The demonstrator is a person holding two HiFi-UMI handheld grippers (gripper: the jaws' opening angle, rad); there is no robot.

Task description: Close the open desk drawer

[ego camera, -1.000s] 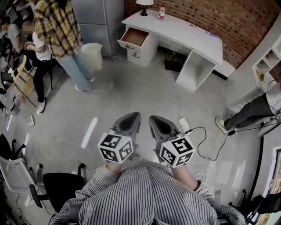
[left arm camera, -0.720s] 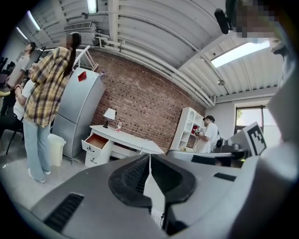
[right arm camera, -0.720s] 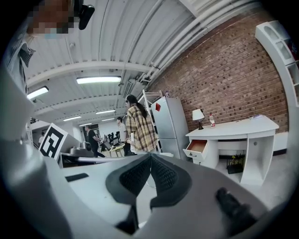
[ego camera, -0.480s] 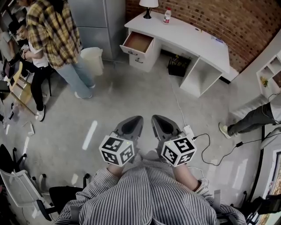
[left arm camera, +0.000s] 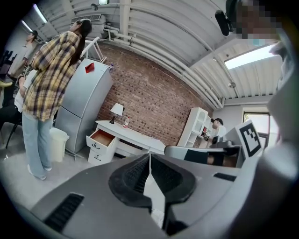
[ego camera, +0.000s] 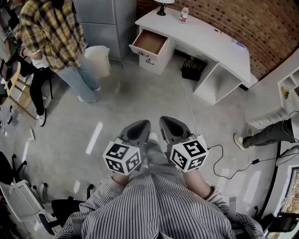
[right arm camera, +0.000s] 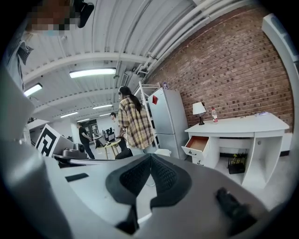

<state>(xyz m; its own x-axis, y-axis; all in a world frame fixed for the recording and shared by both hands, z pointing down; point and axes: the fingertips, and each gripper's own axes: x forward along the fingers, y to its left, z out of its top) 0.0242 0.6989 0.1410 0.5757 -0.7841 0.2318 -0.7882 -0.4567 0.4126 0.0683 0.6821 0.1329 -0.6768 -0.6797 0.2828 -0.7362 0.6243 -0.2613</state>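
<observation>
Grey concrete floor (ego camera: 135,93) runs to a brick wall (ego camera: 243,18), where a white desk (ego camera: 210,39) stands; its top drawer (ego camera: 150,42), at the left end, is pulled out and shows a brown inside; a lamp (ego camera: 162,8) and a bottle (ego camera: 184,14) stand on the desk; a fridge (ego camera: 105,18), a pale bin (ego camera: 97,58) and a person in a checked shirt (ego camera: 44,32) are to its left; the 2 grippers hang well apart from the drawer; the left gripper (ego camera: 136,130) has its jaws tip to tip, holding nothing; the right gripper (ego camera: 172,130) is the same, empty.
</observation>
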